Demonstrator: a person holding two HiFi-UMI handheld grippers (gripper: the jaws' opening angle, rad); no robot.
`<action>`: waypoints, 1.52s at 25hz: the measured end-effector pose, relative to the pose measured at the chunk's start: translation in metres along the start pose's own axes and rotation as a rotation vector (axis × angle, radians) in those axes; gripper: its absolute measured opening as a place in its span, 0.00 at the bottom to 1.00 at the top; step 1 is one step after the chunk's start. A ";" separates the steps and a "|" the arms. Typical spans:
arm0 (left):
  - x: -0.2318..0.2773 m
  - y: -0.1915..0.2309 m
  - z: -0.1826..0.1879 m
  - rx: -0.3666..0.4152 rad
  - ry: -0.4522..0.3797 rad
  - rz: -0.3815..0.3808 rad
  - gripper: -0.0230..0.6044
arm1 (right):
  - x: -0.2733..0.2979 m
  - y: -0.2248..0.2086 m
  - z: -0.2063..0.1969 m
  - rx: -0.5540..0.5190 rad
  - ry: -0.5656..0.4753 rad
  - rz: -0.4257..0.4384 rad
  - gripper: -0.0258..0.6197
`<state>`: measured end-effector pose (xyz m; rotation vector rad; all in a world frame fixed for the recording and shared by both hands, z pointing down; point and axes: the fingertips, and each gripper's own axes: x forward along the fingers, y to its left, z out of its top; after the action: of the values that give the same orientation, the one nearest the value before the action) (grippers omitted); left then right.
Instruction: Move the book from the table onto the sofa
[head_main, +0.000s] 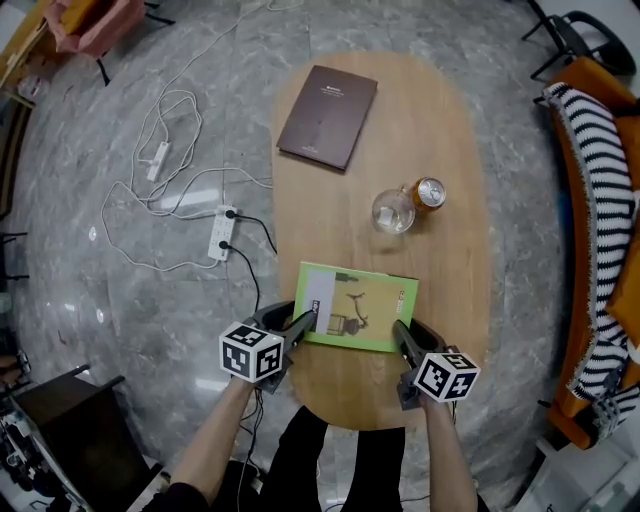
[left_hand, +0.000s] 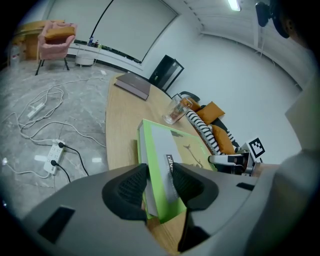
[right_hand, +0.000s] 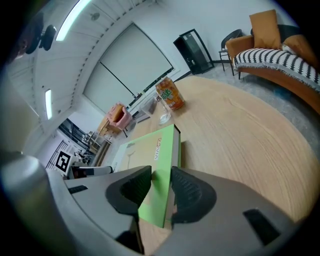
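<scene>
A green book (head_main: 358, 306) lies at the near end of the oval wooden table (head_main: 440, 120). My left gripper (head_main: 305, 322) holds its left edge, jaws shut above and below the cover (left_hand: 170, 145). My right gripper (head_main: 403, 335) is shut the same way on the book's right edge (right_hand: 150, 150). In the left gripper view the left gripper (left_hand: 160, 182) has both pads against the book; so does the right gripper (right_hand: 161, 185) in its own view. The orange sofa (head_main: 595, 150) with a striped blanket stands to the right of the table.
A brown book (head_main: 327, 116) lies at the table's far end. A clear glass (head_main: 392, 212) and a drink can (head_main: 428, 193) stand mid-table beyond the green book. On the marble floor to the left lie a power strip (head_main: 222, 232) and looping cables.
</scene>
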<state>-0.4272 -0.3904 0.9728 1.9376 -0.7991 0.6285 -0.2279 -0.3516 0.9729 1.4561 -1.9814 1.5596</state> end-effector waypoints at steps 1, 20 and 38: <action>-0.006 -0.006 0.004 -0.001 -0.006 -0.001 0.31 | -0.007 0.004 0.004 0.002 -0.006 0.002 0.27; -0.145 -0.138 0.084 0.035 -0.127 0.028 0.28 | -0.158 0.108 0.080 -0.020 -0.103 0.061 0.25; -0.271 -0.292 0.093 0.066 -0.255 0.069 0.28 | -0.332 0.181 0.102 -0.057 -0.162 0.148 0.25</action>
<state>-0.3789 -0.2907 0.5790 2.0849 -1.0184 0.4584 -0.1738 -0.2646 0.5948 1.4871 -2.2531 1.4693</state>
